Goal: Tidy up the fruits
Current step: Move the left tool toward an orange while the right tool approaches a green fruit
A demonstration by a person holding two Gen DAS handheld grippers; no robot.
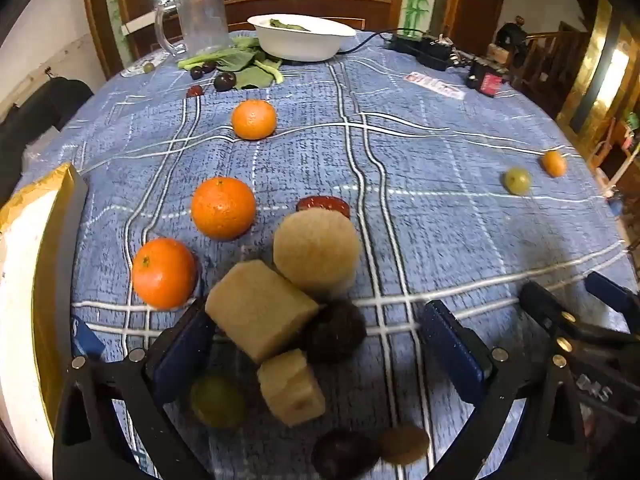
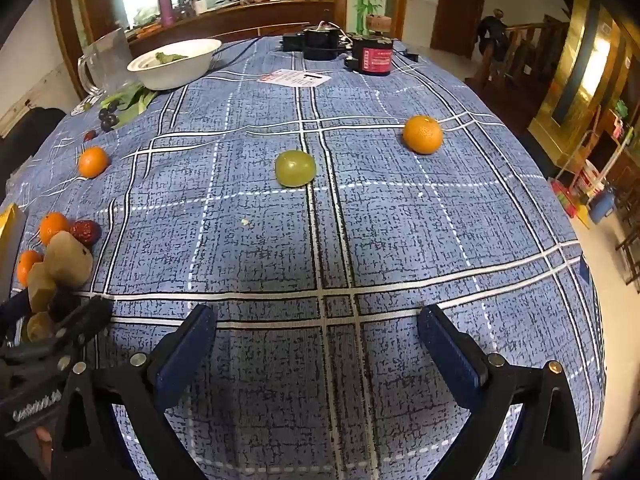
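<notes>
- I see three bright, glossy mandarins [image 1: 223, 208] lined up along the worktop's [image 1: 440, 152] left side, on blue plaid cloth.
- Three pale beige chunks [image 1: 260, 316] sit clustered at the near left edge, touching two dark plums [image 1: 336, 336] and a green grape [image 1: 218, 400].
- My left claw [image 1: 320, 350] is spread wide around that cluster, gripping nothing.
- My right claw [image 2: 320, 344] is likewise apart, over bare cloth; one green grape [image 2: 295, 168] and one mandarin [image 2: 423, 134] lie beyond, towards the right edge.
</notes>
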